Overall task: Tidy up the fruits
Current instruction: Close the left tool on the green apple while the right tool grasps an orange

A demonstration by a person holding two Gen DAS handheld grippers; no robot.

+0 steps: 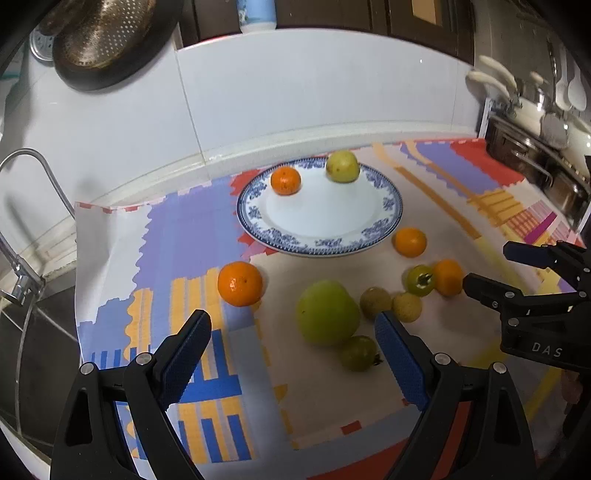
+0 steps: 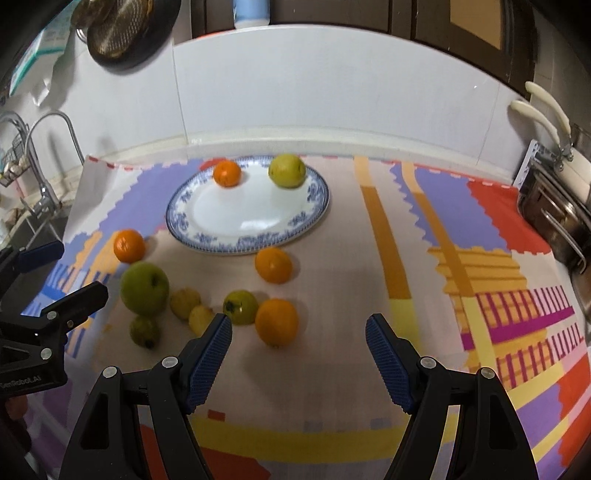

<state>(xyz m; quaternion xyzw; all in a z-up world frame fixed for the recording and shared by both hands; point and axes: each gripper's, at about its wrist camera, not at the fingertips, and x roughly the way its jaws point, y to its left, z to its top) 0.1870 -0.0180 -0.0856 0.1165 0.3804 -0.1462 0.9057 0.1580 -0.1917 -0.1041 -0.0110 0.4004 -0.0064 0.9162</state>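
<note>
A blue-and-white plate (image 1: 384,201) (image 2: 184,210) holds a tangerine (image 1: 285,180) (image 2: 227,173) and a yellow-green fruit (image 1: 342,166) (image 2: 287,171). On the mat lie three more tangerines (image 1: 240,283) (image 1: 409,242) (image 1: 447,277), a large green apple (image 1: 328,312) (image 2: 144,288), a green tomato (image 1: 419,280) (image 2: 240,307) and small yellowish fruits (image 1: 406,306) (image 2: 184,302). My left gripper (image 1: 291,354) is open and empty just before the apple. My right gripper (image 2: 298,356) is open and empty, near an orange (image 2: 276,322).
A colourful patterned mat (image 1: 177,236) (image 2: 461,240) covers the counter. A sink with a tap (image 1: 33,229) (image 2: 44,177) lies at the left. A metal rack with utensils (image 1: 535,147) (image 2: 554,206) stands at the right. A colander (image 1: 103,33) hangs on the tiled wall.
</note>
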